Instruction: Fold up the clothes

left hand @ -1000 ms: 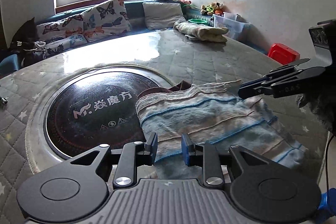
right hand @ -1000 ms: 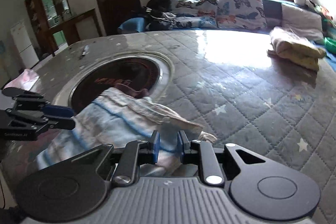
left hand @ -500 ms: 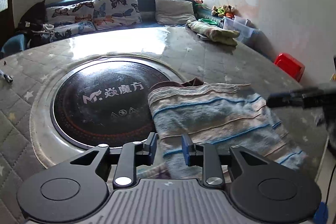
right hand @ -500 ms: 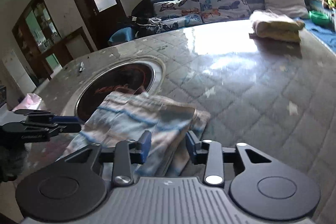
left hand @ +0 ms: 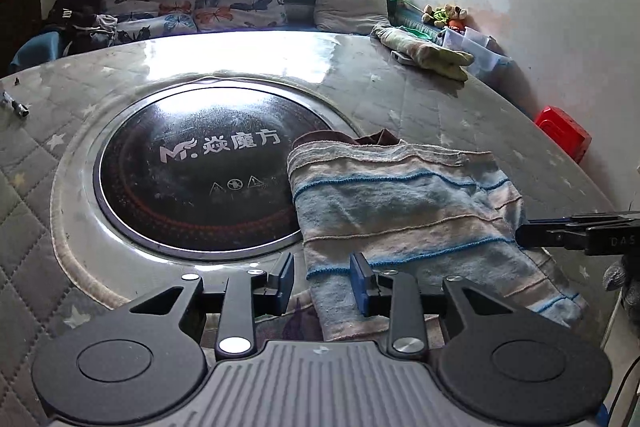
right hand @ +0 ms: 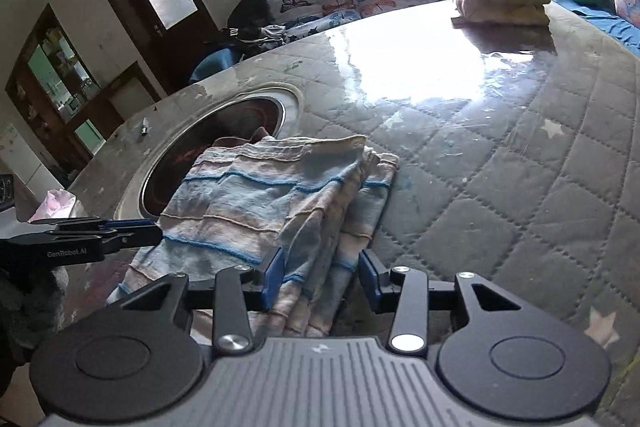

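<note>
Jaws of both grippers stand released over the striped garment (left hand: 400, 211) beside the cooktop (left hand: 192, 171).

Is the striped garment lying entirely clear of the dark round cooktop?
No: the striped garment overlaps the right rim of the cooktop.

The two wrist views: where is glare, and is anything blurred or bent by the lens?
Left wrist view: window glare whitens the far table top; straight edges bow from fisheye; the striped garment is sharp. Right wrist view: a strong glare patch on the table, corners vignetted, no motion blur.
</note>
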{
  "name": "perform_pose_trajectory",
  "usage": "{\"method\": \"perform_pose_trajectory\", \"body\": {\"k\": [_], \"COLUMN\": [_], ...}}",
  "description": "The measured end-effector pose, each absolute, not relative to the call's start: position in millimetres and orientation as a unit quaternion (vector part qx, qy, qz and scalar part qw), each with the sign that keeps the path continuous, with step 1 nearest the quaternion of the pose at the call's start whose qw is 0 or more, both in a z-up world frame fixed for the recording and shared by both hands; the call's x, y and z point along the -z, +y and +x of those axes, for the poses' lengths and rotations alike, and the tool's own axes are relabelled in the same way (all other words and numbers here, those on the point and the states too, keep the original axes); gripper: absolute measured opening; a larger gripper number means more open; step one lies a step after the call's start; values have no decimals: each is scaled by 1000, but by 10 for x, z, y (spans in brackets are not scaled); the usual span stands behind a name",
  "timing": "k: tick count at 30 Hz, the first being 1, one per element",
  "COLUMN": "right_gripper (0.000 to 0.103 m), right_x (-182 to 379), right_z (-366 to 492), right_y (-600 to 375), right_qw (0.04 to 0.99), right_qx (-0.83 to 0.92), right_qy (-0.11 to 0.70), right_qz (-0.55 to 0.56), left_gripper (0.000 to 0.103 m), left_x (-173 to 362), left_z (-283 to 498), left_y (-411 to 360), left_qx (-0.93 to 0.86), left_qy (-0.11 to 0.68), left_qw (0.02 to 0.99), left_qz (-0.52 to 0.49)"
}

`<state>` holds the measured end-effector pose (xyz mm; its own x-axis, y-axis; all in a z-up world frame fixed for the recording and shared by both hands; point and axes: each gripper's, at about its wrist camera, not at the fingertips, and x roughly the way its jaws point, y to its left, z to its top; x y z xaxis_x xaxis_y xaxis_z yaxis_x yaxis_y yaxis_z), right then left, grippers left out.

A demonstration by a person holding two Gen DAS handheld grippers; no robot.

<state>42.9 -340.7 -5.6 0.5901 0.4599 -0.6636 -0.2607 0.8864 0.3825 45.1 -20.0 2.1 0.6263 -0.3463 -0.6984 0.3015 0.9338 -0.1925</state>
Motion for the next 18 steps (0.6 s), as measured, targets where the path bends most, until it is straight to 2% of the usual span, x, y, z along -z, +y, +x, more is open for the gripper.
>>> {"method": "perform_pose_trajectory", "body": {"k": [5, 9, 10, 12, 14, 18], "right_gripper": [42, 41, 33, 27, 21, 17], "right_x": [79, 74, 79, 93, 93, -6], "right_z": [424, 399, 403, 410, 413, 389], "right_y": [-3432, -3309, -3294, -3280, -3305, -3359], "right_qw": [882, 883, 881, 880, 879, 885], "right_qx": [-185, -185, -189, -190, -191, -193], "right_qy": [406, 409, 411, 411, 408, 390], "right_qz": [153, 135, 138, 142, 157, 164], "left_gripper": [33, 31, 31, 28, 16, 9], "left_x": [-32, -2, 2, -1, -14, -120], "left_z": [460, 478, 477, 480, 484, 495], "left_y": [-194, -215, -220, -222, -221, -248], "left_qx": [181, 184, 187, 191, 190, 195], "left_qy": [395, 403, 403, 404, 403, 388], "left_qw": [900, 896, 895, 894, 894, 900], "left_qz": [-36, -38, -38, -41, -40, -39]}}
